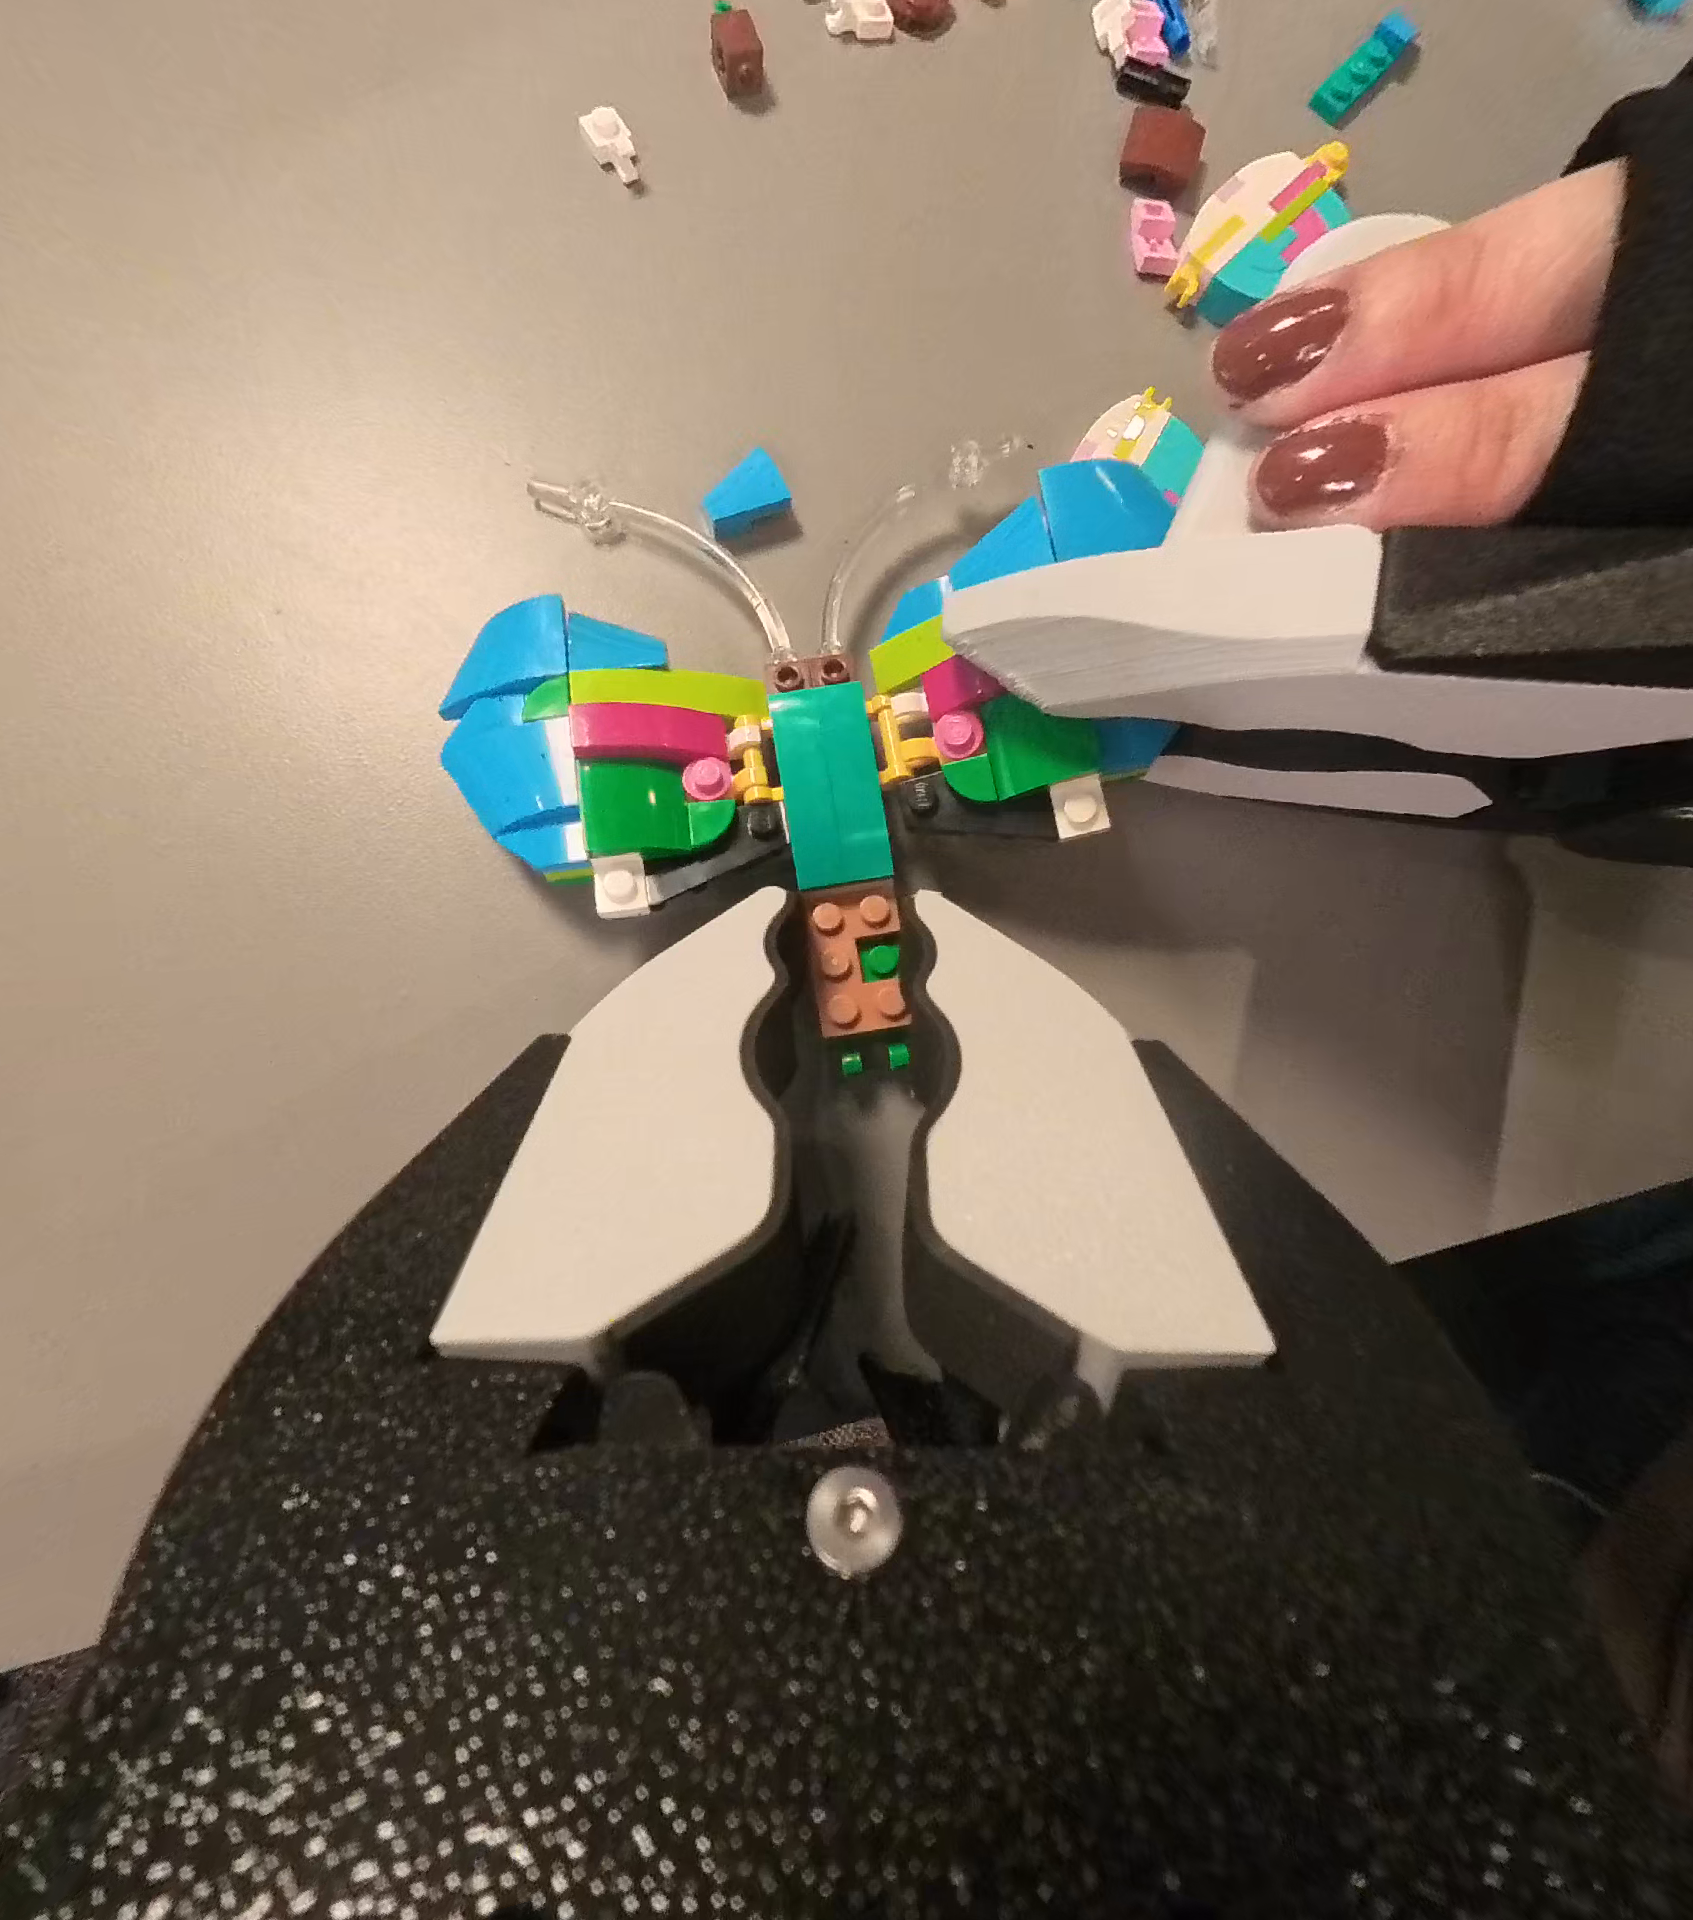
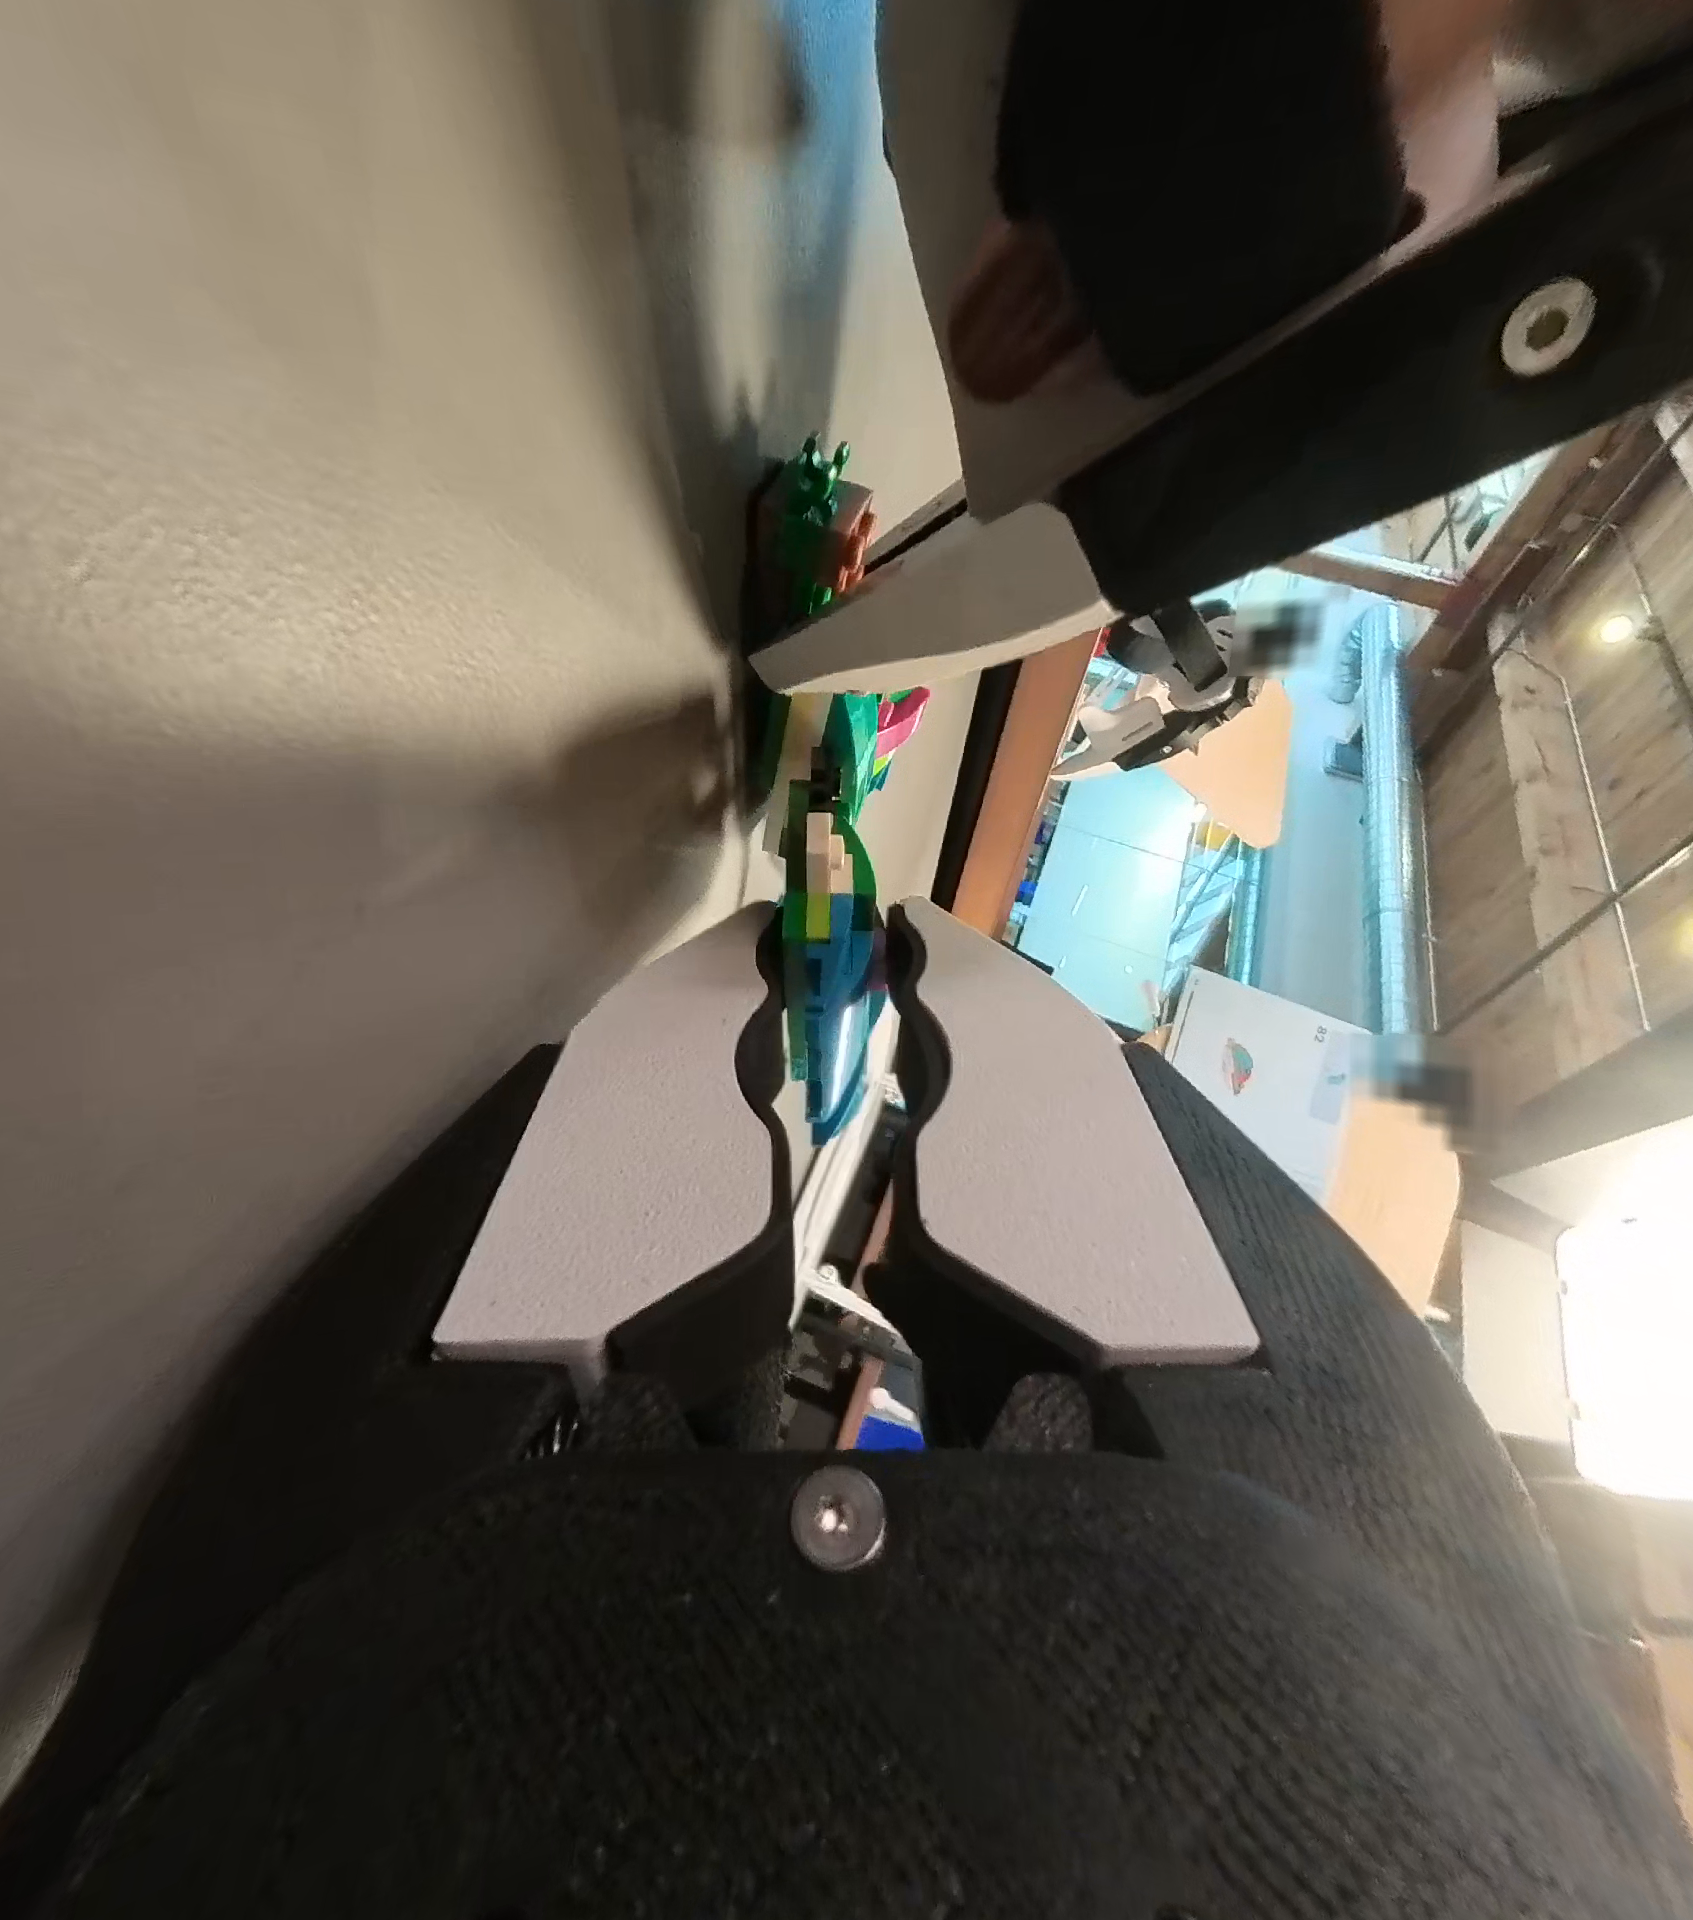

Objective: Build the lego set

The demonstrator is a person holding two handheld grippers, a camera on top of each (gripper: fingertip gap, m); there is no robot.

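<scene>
Butterfly (image 1: pixel 826 774) near table edge (image 1: pixel 1341 831); both grippers clamp it.

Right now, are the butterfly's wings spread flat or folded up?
Spread flat: the butterfly lies on the table, its left wing out sideways, the right wing under the right gripper.

Colourful lego butterfly (image 1: pixel 826 769) lies flat, wings spread.

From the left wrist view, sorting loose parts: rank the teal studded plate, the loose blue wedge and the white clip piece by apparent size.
1. loose blue wedge, nearest the camera, so unsure
2. teal studded plate, similar
3. white clip piece
</scene>
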